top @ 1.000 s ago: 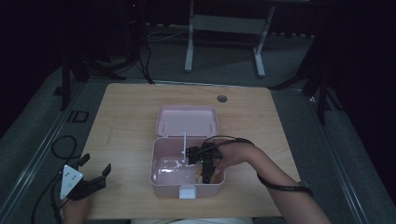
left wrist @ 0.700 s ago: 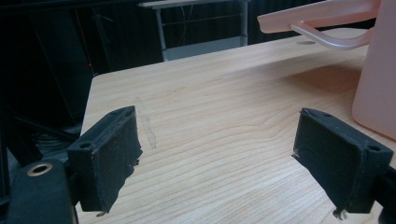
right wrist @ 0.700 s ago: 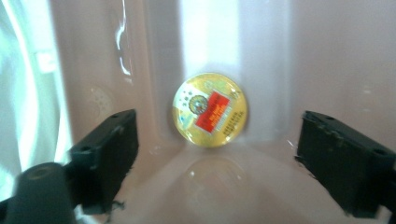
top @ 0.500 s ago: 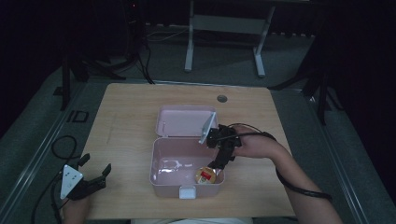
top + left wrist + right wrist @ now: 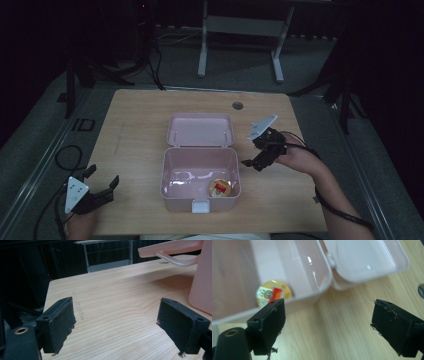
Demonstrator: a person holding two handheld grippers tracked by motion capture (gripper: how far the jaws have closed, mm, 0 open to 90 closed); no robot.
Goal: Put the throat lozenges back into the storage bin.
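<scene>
**K:** High view status: round tin [image 5: 220, 187] sits in the pink box [image 5: 172, 172], front-right corner. Placement looks done.

**M:** Grippers?

**K:** Right gripper [image 5: 256, 163] beside the box's right wall, jaws spread, empty. Left gripper [image 5: 102, 185] near the table [image 5: 140, 125] edge, well apart from the box, jaws spread, empty.

**M:** Remaining?

**K:** Lid [image 5: 200, 130] lies flat open behind. My guess: close and latch it.

1. One pink box [image 5: 200, 175], with one open lid [image 5: 201, 130] and one white latch [image 5: 200, 205]
2. One round tin [image 5: 220, 187] inside it
3. Two grippers: left gripper [image 5: 102, 186], right gripper [image 5: 256, 156]
4. One desk [image 5: 150, 115]
</scene>
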